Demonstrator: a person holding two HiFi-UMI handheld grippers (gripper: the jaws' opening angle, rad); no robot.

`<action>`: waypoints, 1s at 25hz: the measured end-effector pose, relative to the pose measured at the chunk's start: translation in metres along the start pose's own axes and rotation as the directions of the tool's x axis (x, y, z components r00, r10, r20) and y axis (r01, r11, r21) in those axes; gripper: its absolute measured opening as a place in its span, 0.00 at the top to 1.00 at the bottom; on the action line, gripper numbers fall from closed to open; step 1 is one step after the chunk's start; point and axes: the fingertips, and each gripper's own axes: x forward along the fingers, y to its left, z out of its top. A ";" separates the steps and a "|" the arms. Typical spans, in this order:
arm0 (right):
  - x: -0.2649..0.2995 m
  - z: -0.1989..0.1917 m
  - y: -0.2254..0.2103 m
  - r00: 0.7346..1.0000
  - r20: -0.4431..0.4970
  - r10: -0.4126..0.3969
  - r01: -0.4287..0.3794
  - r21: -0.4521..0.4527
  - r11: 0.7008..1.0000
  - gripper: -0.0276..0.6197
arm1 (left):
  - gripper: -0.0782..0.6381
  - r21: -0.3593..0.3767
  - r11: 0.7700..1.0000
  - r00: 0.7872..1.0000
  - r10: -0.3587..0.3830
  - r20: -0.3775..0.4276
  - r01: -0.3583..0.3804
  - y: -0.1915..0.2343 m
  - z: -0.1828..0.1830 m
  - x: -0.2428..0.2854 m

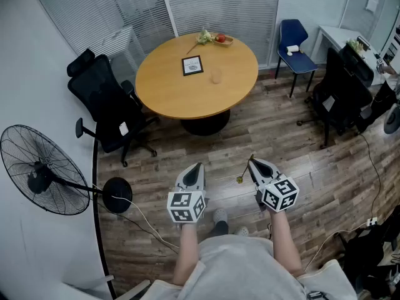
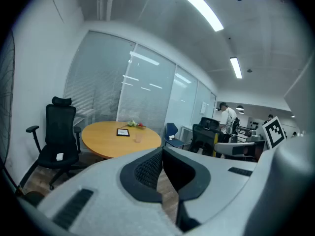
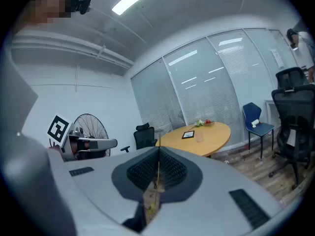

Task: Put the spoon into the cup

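Note:
A clear cup (image 1: 216, 77) stands on the round wooden table (image 1: 169, 86) far ahead of me; it also shows as the cup (image 2: 137, 138) and the cup (image 3: 199, 137) in the gripper views. My right gripper (image 1: 252, 160) is shut on a thin gold spoon (image 1: 244, 172), held over the wooden floor well short of the table. The spoon's handle (image 3: 158, 171) runs between the closed jaws. My left gripper (image 1: 199, 165) hangs beside it, shut and holding nothing, as the left gripper (image 2: 162, 149) view confirms.
A black framed card (image 1: 192, 65) and a tray with flowers and a red fruit (image 1: 215, 38) lie on the table. A black office chair (image 1: 106, 105) and a standing fan (image 1: 40, 170) are on the left; a blue chair (image 1: 297, 45) and black chairs (image 1: 344, 92) are on the right. A cable (image 1: 147, 227) trails on the floor.

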 end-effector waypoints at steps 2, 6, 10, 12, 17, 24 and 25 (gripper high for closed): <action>0.006 0.001 -0.002 1.000 0.000 -0.005 0.005 0.004 1.000 0.95 | 0.88 -0.007 1.000 1.000 -0.004 -0.001 0.004 0.005 0.001 0.005; 0.016 0.000 -0.008 1.000 -0.003 -0.024 0.024 0.010 1.000 0.95 | 0.88 -0.013 1.000 1.000 -0.020 -0.008 0.020 0.013 0.001 0.019; 0.016 -0.002 -0.023 0.998 -0.010 -0.060 0.061 0.024 0.998 0.95 | 0.88 -0.017 0.998 0.998 -0.058 -0.024 0.057 0.010 -0.003 0.039; 0.021 0.003 -0.029 0.998 0.019 -0.066 0.065 0.048 0.997 0.95 | 0.88 -0.015 0.997 0.997 -0.076 -0.030 0.076 0.013 -0.001 0.049; 0.056 0.016 -0.032 0.997 0.055 -0.046 0.044 0.040 0.998 0.95 | 0.88 0.000 0.995 0.995 -0.100 -0.026 0.100 0.037 0.012 0.075; 0.100 0.022 -0.028 0.997 0.062 -0.046 0.044 0.030 0.999 0.95 | 0.88 -0.024 0.993 0.993 -0.113 -0.026 0.112 0.080 0.019 0.101; 0.104 0.023 -0.030 0.997 0.059 -0.049 0.047 0.032 0.998 0.95 | 0.88 -0.026 0.993 0.993 -0.115 -0.033 0.114 0.084 0.018 0.104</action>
